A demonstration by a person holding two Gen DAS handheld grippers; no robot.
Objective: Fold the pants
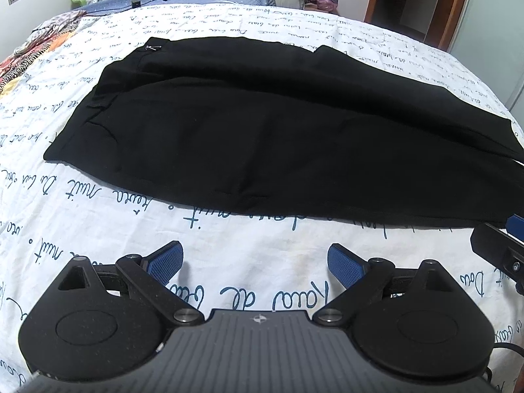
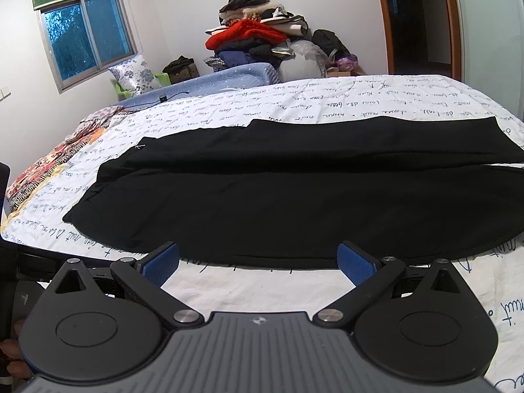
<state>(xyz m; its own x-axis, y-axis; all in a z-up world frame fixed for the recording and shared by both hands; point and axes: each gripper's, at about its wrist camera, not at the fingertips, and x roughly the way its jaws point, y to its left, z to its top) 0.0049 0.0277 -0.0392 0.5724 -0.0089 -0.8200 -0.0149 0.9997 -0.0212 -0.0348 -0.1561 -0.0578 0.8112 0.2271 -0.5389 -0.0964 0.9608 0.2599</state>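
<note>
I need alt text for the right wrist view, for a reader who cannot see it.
Black pants lie flat across a bed covered with a white sheet with handwriting print. The right hand-held gripper is open, near the closest edge of the pants, holding nothing. Behind the bed are a clothes pile and a window.

Matt black cloth pants (image 1: pixel 262 124) on printed cotton-like bedsheet (image 1: pixel 245 255).

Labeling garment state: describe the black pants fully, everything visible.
The black pants lie spread flat on the white script-printed bedsheet, legs side by side with a seam line between them. The fabric looks matte and soft, with few wrinkles. The waist end is at image left, with a small metallic zipper pull; the leg hems run to the right. Neither open tool touches them.
</note>
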